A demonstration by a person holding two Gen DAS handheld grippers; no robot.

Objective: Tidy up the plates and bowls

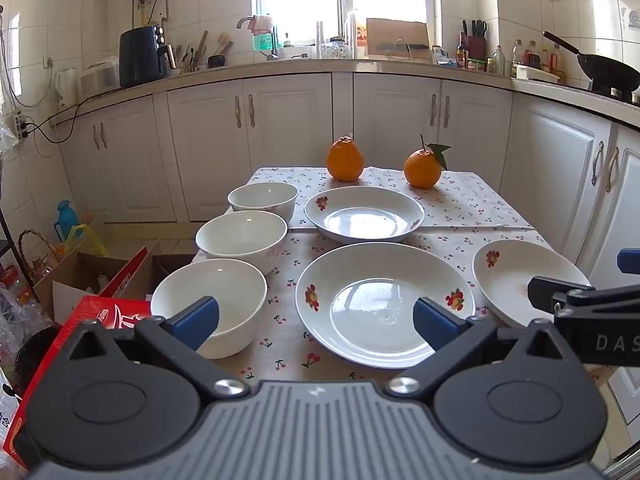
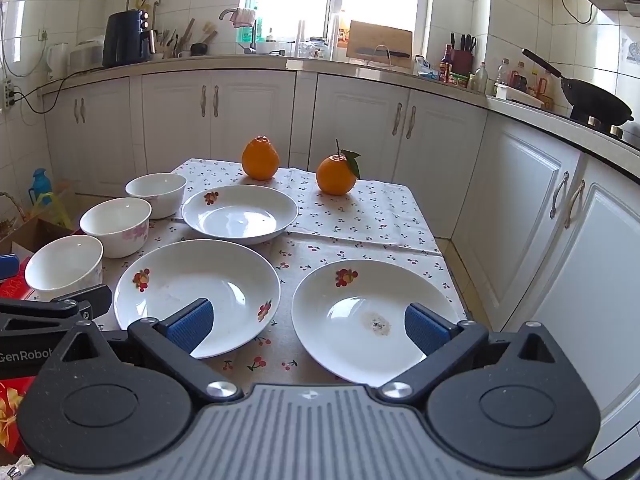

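Observation:
Three white bowls stand in a row on the table's left side: near, middle, far. Three white plates with fruit prints lie on the cloth: far, near middle, near right. My left gripper is open and empty, above the near edge between the near bowl and middle plate. My right gripper is open and empty, between the two near plates.
Two oranges sit at the table's far edge. The cherry-print tablecloth covers the table. Cardboard boxes and a red box stand on the floor at left. White cabinets run close on the right and behind.

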